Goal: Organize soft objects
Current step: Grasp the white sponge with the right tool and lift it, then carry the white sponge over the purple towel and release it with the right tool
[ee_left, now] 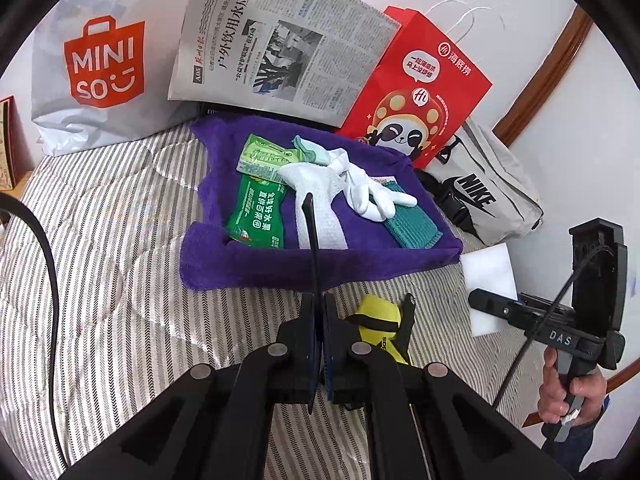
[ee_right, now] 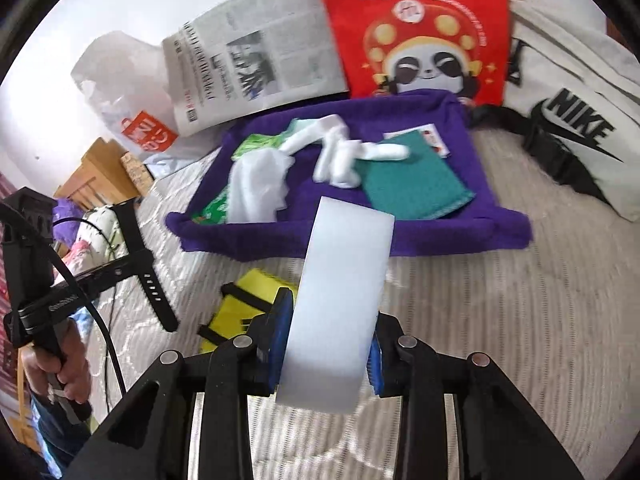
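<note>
Right gripper [ee_right: 326, 344] pinches smooth white slab [ee_right: 340, 300]

Purple tray [ee_left: 280, 272], white sponge [ee_right: 340, 300], white glove [ee_left: 372, 192], teal cloth [ee_right: 416, 184], green packet [ee_left: 256, 216], yellow pouch [ee_left: 380, 328] with black straps. Bed [ee_left: 120, 240] grey-white striped. Red panda bag [ee_left: 416, 92], black fingers [ee_right: 280, 308] with blue pads.

A fuzzy purple cloth tray [ee_right: 440, 236] is seen on a quilted striped bedcover [ee_right: 500, 340], a smooth matt white foam block [ee_right: 340, 300] beside glossy green plastic packets [ee_left: 256, 216] and matt newsprint [ee_left: 280, 40].
</note>
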`<state>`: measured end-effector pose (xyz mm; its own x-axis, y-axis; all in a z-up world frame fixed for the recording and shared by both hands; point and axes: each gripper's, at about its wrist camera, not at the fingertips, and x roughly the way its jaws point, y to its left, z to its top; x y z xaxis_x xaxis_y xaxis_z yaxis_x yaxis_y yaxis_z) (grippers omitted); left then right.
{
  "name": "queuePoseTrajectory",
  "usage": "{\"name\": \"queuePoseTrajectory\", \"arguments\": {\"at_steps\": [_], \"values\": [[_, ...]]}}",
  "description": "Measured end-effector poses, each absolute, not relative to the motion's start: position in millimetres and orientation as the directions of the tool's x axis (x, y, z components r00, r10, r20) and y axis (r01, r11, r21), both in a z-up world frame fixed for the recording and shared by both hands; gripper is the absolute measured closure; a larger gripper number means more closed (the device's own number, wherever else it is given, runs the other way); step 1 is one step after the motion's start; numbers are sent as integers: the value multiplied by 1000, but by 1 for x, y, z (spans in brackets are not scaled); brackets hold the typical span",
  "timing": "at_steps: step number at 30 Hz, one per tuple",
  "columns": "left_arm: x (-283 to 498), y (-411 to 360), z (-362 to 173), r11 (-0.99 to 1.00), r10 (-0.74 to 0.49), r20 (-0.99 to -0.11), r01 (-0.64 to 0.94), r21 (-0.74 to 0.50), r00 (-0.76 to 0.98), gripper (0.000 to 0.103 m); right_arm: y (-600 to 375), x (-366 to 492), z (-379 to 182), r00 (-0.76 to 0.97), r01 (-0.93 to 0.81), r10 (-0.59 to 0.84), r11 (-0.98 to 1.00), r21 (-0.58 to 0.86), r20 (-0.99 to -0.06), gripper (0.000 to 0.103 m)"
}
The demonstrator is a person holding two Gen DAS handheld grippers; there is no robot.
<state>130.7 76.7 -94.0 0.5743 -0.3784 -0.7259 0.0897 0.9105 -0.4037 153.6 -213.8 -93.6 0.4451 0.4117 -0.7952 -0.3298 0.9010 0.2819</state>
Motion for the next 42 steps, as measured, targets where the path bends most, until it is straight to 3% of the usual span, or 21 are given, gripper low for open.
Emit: {"name": "queuePoseTrajectory", "arguments": {"at_steps": [19, 42], "values": [[126, 68, -93, 912, -378, -737, 88, -400, 560, 99, -314, 158, -96, 505, -165, 317, 948, 271, -802, 70], [156, 73, -70, 905, -390, -726, 89, -416, 567, 99, -266, 206, -72, 491, -284, 369, 924, 255, -789, 70]]}}
